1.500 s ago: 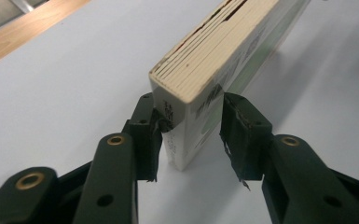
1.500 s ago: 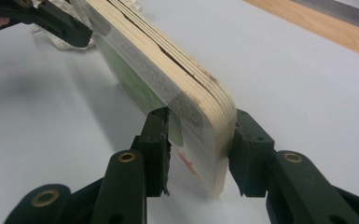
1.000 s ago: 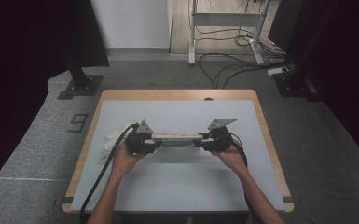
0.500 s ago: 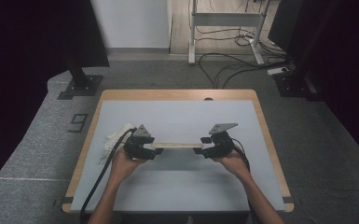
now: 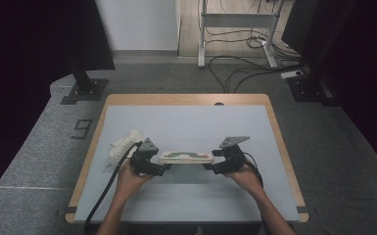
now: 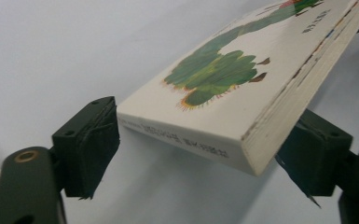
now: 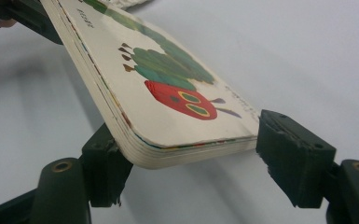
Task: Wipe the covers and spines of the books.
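A white board book (image 5: 186, 156) with a green caterpillar on its cover lies flat between my two grippers, low over the grey table (image 5: 191, 127). My left gripper (image 5: 160, 166) has the book's left end (image 6: 224, 93) between its jaws. One pad (image 6: 91, 140) stands just off the cover, and the other pad (image 6: 314, 158) sits under the book. My right gripper (image 5: 209, 164) brackets the end with the caterpillar's red head (image 7: 182, 100). Here too one pad (image 7: 105, 172) is beneath the book and the other pad (image 7: 293, 161) stands beside its edge. Both pairs of jaws have just been opening, with the book still between them.
A crumpled white cloth (image 5: 122, 144) lies left of the left gripper. A black cable (image 5: 105, 191) trails from the left gripper toward the table's front edge. Beyond the table stand a metal desk frame (image 5: 235, 24) and floor cables (image 5: 245, 68).
Both grippers and the book have come slightly lower and toward the person. Both pairs of jaws have spread wider around the book's ends.
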Motion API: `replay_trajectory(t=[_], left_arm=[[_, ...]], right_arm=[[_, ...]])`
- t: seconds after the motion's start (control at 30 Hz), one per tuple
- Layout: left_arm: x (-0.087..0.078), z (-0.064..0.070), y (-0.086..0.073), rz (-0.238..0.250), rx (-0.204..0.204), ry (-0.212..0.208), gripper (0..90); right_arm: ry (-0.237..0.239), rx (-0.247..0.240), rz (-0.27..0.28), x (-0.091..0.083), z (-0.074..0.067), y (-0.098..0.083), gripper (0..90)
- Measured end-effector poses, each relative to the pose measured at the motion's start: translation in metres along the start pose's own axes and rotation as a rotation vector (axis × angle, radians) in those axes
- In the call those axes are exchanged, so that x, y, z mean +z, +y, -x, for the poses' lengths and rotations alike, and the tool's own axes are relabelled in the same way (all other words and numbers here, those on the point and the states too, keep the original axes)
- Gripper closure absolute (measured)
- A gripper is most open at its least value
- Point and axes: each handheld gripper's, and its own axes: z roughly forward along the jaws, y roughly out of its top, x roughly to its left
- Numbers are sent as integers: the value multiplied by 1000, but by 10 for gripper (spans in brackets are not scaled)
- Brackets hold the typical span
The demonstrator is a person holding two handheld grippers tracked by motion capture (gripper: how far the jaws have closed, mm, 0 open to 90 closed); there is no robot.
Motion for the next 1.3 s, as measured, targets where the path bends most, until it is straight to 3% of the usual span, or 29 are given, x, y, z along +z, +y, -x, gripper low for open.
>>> replay_trajectory(t=[0.43,0.7,1.3], left_arm=[[4,9,-19,-22,-11,-13,160],[7,12,-27,-21,-29,-53,164],[15,17,-46,-30,-48,-81,188]], right_arm=[[-5,2,-24,3,-11,-18,249],[-2,10,-26,4,-16,-27,250],[-11,-1,-29,10,-23,-46,265]])
